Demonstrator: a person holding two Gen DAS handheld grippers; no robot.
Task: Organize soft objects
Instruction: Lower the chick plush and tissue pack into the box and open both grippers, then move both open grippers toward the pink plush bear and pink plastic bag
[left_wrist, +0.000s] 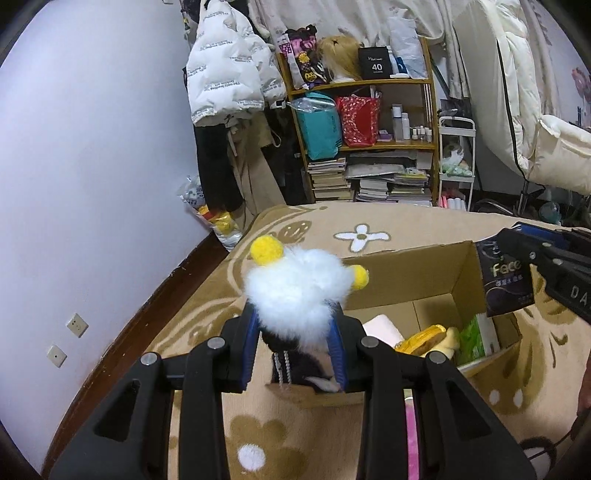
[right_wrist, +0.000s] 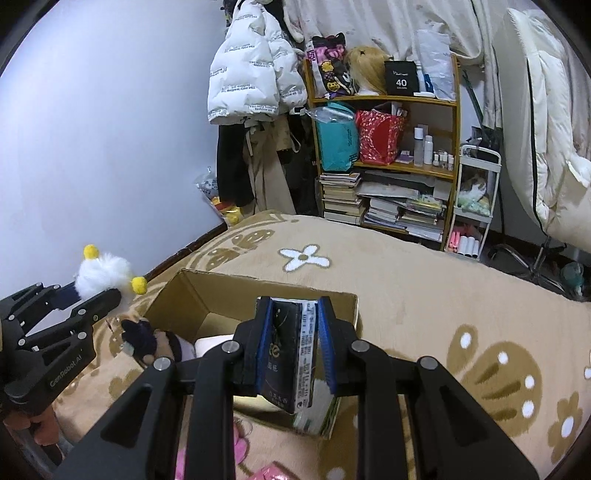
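My left gripper (left_wrist: 295, 325) is shut on a plush doll (left_wrist: 295, 288) with fluffy white hair, two yellow pom-poms and a dark body hanging below. It hovers over the left side of an open cardboard box (left_wrist: 417, 273) on the bed. My right gripper (right_wrist: 295, 325) is shut on a dark tissue pack (right_wrist: 291, 350), held above the same box (right_wrist: 207, 295). Each wrist view shows the other gripper: the right one (left_wrist: 532, 266) with the pack (left_wrist: 506, 277), the left one (right_wrist: 99, 295) with the doll (right_wrist: 107, 273).
Inside the box lie a yellow plush (left_wrist: 424, 339), a green packet (left_wrist: 476, 336) and a white roll (left_wrist: 384, 326). The beige flowered bedspread (right_wrist: 424, 288) surrounds it. A wall (left_wrist: 92, 147) runs on the left; a crowded shelf (left_wrist: 369, 144) and hanging coats (left_wrist: 225, 77) stand behind the bed.
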